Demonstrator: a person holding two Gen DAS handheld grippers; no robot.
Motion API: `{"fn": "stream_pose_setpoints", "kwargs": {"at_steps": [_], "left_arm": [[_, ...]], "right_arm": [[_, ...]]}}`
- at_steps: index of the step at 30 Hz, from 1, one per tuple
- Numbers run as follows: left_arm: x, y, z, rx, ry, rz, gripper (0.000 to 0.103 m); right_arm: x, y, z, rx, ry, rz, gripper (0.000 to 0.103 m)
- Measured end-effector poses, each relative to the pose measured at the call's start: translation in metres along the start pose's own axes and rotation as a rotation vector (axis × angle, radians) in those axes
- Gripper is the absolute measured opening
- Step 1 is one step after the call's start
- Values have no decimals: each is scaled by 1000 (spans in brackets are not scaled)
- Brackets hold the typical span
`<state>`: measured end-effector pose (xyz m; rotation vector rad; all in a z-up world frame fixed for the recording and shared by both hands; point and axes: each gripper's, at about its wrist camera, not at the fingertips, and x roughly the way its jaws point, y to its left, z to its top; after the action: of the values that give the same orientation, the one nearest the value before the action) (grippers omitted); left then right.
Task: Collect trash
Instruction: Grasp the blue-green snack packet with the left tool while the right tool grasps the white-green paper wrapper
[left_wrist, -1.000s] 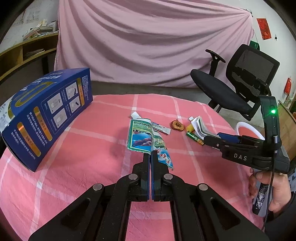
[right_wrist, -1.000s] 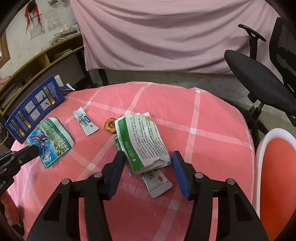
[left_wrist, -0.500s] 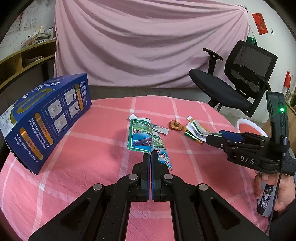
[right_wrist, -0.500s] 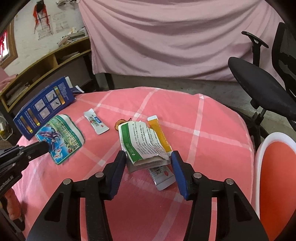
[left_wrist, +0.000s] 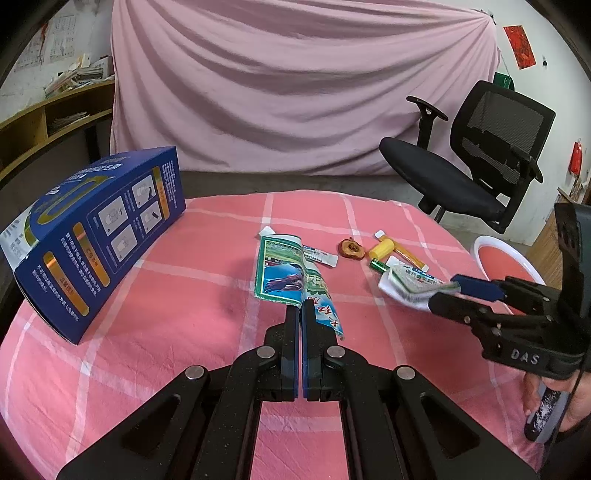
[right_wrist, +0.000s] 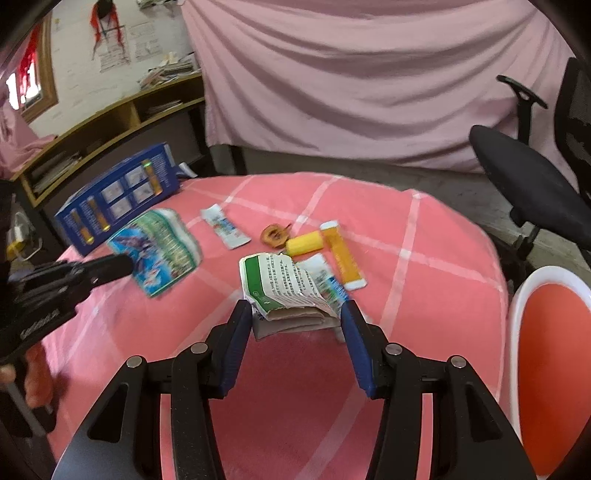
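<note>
While right jaws (right_wrist: 293, 317) clamp crumpled carton (right_wrist: 284, 286).

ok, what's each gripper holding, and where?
Right gripper: torn green-and-white packet, clamped at its near end. Left gripper: colourful wrapper, pinched at its near edge.

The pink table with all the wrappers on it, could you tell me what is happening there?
A person is clearing trash with two handheld grippers. The right gripper is clamped on a crumpled green-and-white packet, lifted off the pink tablecloth beside an orange bin. The left gripper is pinched shut on a colourful snack bag. A battery, sachets and a blue box remain.
</note>
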<state>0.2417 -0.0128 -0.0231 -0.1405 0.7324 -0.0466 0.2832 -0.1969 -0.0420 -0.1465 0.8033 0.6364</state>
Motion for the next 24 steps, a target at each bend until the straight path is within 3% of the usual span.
{"fn": "stream_pose_setpoints", "kwargs": {"at_steps": [2, 5, 8, 11, 14, 24], "left_arm": [[1, 0, 0, 0, 3, 2, 0], [1, -1, 0, 1, 7, 5, 0], [2, -4, 0, 3, 11, 5, 0], [3, -5, 0, 8, 12, 6, 0], [3, -7, 0, 12, 10, 7, 0], [-13, -12, -7, 36, -65, 31, 0]], "right_arm": [[-1, 2, 0, -5, -2, 2, 51], [3, 5, 0, -19, 16, 10, 66], [17, 5, 2, -20, 72, 15, 66], [26, 4, 5, -18, 91, 9, 63], [30, 5, 5, -21, 104, 14, 49], [12, 16, 2, -77, 18, -7, 48]]}}
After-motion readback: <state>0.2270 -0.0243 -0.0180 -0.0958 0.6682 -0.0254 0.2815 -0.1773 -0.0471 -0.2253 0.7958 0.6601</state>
